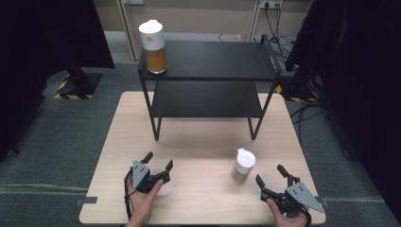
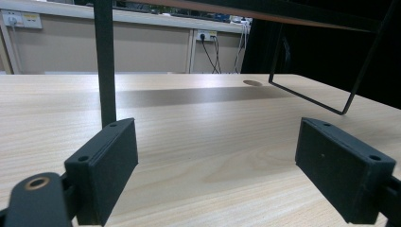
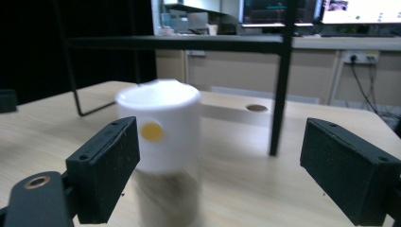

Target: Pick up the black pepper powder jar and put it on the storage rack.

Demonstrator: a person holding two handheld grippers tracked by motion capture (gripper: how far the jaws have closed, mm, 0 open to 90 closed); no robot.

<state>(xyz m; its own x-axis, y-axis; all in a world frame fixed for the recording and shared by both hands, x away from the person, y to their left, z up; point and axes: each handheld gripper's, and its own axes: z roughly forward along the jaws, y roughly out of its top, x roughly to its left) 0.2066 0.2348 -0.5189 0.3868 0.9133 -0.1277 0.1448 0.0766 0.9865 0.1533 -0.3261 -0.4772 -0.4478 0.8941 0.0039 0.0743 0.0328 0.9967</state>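
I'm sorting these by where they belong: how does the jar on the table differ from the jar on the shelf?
The jar on the table stands low on the wooden table, near the right gripper; the jar on the shelf stands on the black rack's top left corner. The jar on the shelf holds orange contents; the jar on the table's look pale brownish. Both are upright, clear-bodied, with tall white lids.

Open tool (image 2: 217,175) over bare table (image 2: 198,132)

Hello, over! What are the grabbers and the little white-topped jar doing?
Both grippers, left and right, open, empty. Jar upright on table, ahead of right gripper. Path clear.
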